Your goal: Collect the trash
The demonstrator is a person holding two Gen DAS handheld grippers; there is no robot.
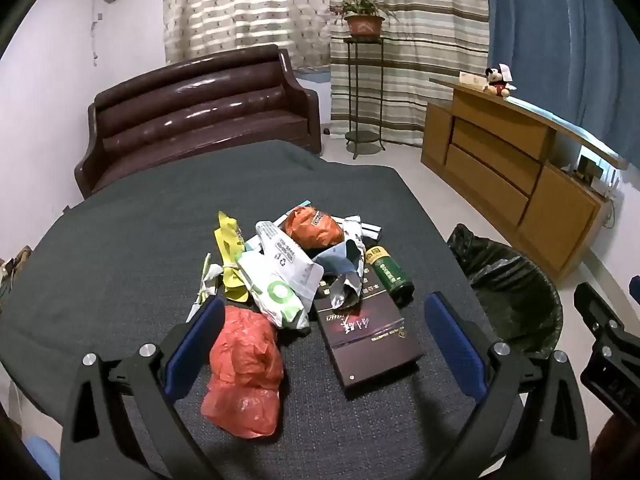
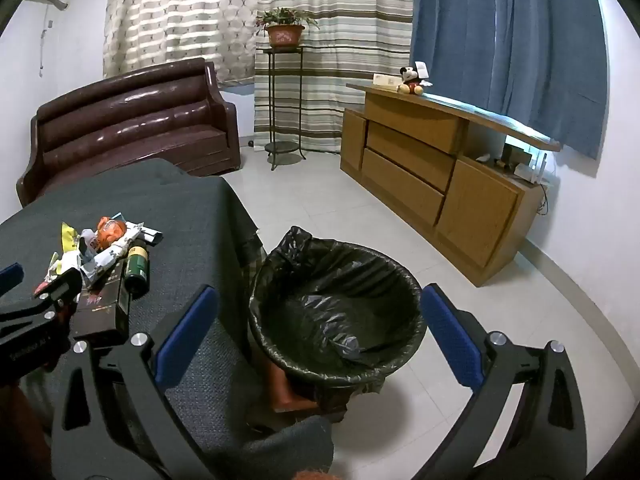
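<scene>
Between the spread blue pads of the left gripper [image 1: 324, 340], on the grey woven cloth of the table [image 1: 120, 240], lies the trash heap. Both jaws stand wide apart and hold nothing. Just inside the left pad sits a crumpled red plastic bag [image 1: 244, 376]; nearer the right pad, a dark maroon carton [image 1: 368, 344], flat, rectangular and glossy. Beyond the fingertips lie a white printed mailer pouch [image 1: 280, 280], an orange wrapper [image 1: 314, 228] on top of the heap, yellow-green paper scraps [image 1: 230, 256] and a green cylindrical bottle [image 1: 390, 274] lying on its side.

The right gripper [image 2: 320, 328], likewise fully open and empty, frames the trash bin [image 2: 340, 304], a round pail lined with a loose, shiny black bag, standing on the tiled floor just beside the table edge.

Handling, as judged: the red bag is probably very light, soft and compressible; a pinch across its bulged middle should gather enough film to hold, though thin film may slip. The carton looks stiff and smooth, best taken across its narrow width. The bottle seems rigid and prone to roll, so a grasp across the body suits it. The pouch and wrappers are limp and light and could snag neighbouring pieces when lifted.
</scene>
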